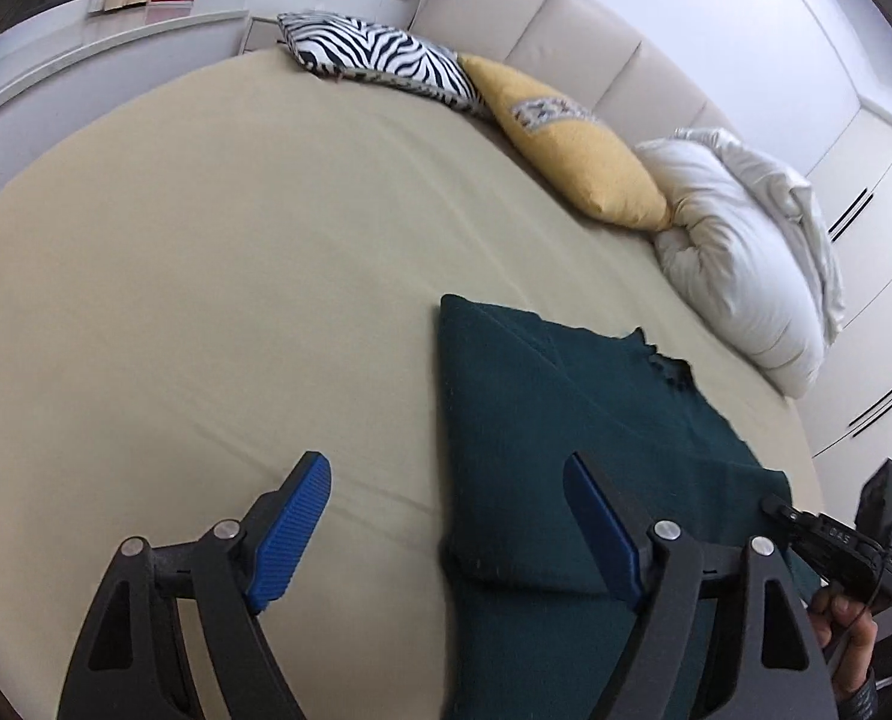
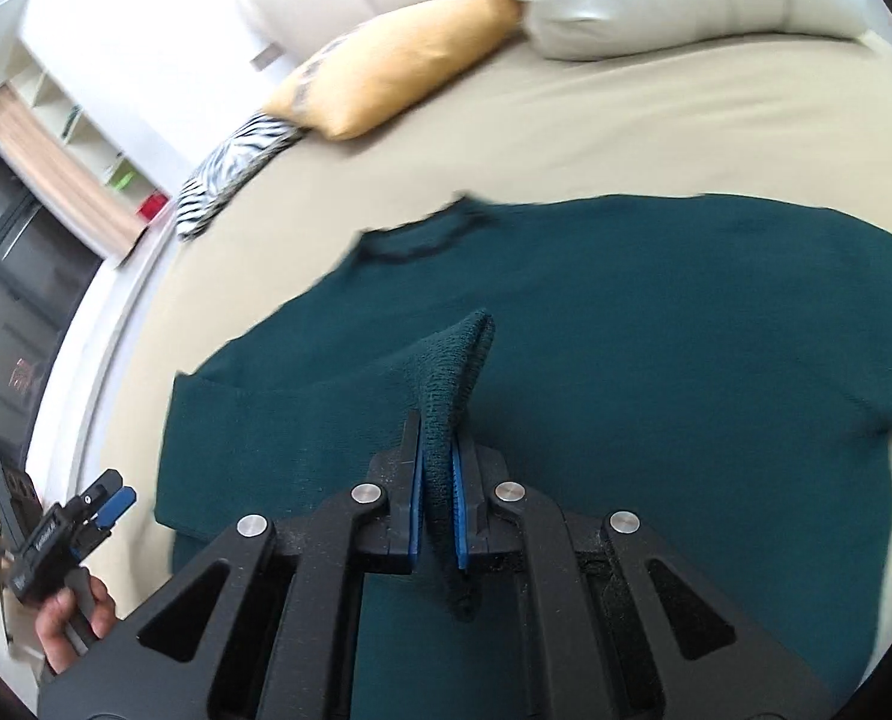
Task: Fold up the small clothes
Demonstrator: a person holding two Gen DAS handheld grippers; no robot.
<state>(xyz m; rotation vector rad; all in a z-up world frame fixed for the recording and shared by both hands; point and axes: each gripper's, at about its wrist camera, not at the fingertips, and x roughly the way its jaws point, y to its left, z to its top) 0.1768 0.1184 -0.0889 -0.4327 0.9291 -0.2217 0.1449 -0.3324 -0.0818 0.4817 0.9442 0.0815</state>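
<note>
A dark green knit sweater [image 1: 566, 420] lies on the beige bed sheet, one side folded over its body. My left gripper [image 1: 446, 498] is open and empty, its fingers straddling the sweater's left edge just above the bed. In the right wrist view the sweater [image 2: 656, 312] spreads flat with its collar toward the pillows. My right gripper [image 2: 437, 468] is shut on a bunched fold of the sweater's knit fabric [image 2: 452, 372], lifted above the rest of the garment. The left gripper shows at the lower left of the right wrist view [image 2: 107, 501].
A zebra-print pillow [image 1: 374, 54], a yellow pillow [image 1: 572, 144] and a white duvet bundle [image 1: 740, 252] lie along the padded headboard [image 1: 566, 12]. The beige sheet [image 1: 206, 276] stretches left of the sweater. White wardrobe doors [image 1: 866, 192] stand at the right.
</note>
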